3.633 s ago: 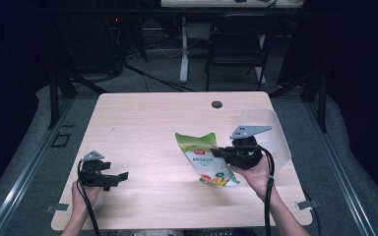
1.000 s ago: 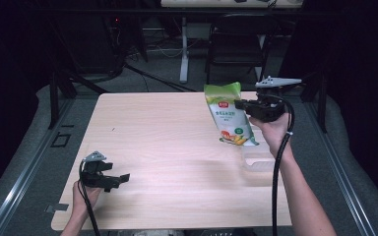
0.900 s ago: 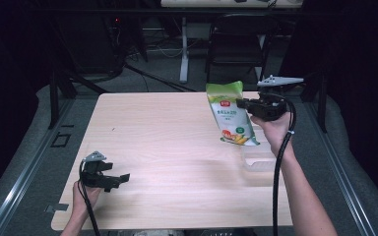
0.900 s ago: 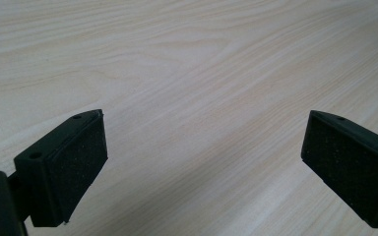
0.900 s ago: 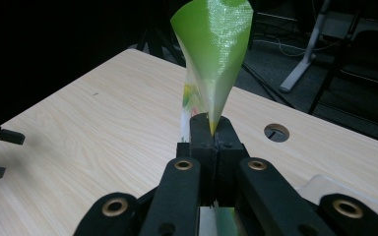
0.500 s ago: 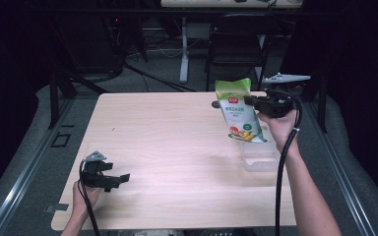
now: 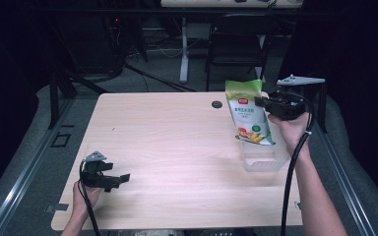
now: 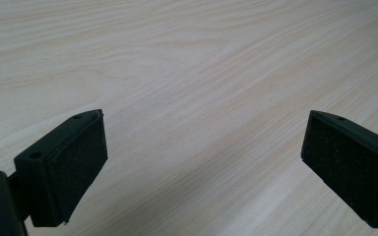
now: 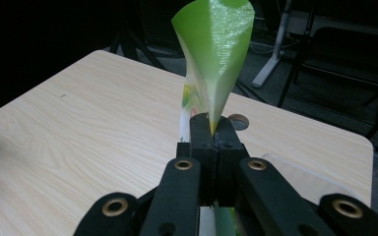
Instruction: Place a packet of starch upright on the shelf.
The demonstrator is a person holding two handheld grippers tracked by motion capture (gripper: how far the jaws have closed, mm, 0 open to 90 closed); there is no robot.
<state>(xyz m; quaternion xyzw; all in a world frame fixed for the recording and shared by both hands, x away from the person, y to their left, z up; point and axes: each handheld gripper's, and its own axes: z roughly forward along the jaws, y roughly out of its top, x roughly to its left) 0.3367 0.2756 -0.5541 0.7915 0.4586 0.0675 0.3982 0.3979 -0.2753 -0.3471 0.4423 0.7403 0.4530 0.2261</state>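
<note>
Right gripper [image 7: 265, 102] pinches the green bag [image 7: 248, 112] at its 3 o'clock edge; bag seems light, soft, slippery. Left gripper [image 8: 202, 162] stands spread, empty.

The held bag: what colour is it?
The bag is green on top, white below with pictured vegetables; the high view shows this best.

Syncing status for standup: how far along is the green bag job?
Done: the right hand-held gripper is shut on the green printed plastic bag and holds it up. In hand: it hangs above the clear plastic box. Left: lowering it in, probably. The left hand-held gripper is open, idle.
</note>
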